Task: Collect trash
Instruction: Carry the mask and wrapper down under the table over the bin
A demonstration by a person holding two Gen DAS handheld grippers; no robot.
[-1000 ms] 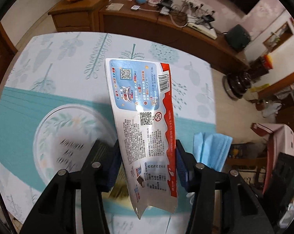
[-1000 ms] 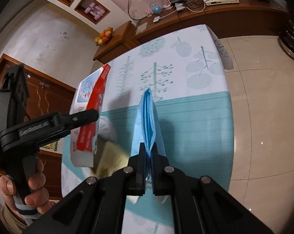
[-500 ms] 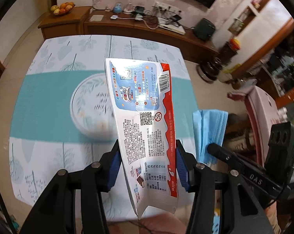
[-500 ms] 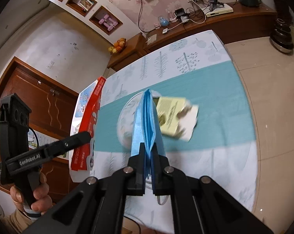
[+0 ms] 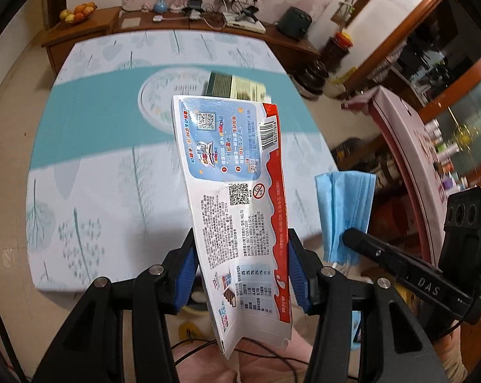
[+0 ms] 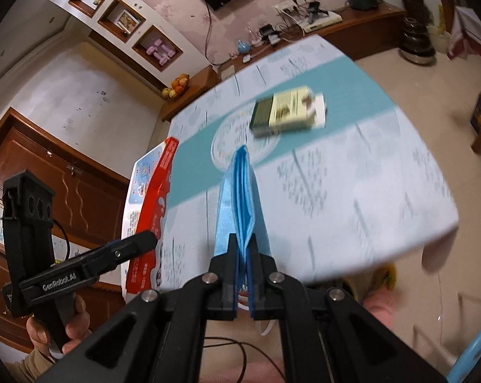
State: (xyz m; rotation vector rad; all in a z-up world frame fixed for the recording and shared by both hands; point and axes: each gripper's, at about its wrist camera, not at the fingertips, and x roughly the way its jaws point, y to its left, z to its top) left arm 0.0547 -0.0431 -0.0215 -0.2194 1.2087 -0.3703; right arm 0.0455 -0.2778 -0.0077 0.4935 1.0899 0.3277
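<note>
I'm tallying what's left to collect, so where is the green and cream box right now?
The green and cream box lies on the table at its round centre print, beyond the blue mask.

Table (image 5: 90, 146) under me wore a pale cloth with leaf prints, a teal band across it and a round white motif (image 5: 163, 102) mid-band. One green and cream box (image 6: 288, 111) lay flat on that motif. Nothing else sat there.
</note>
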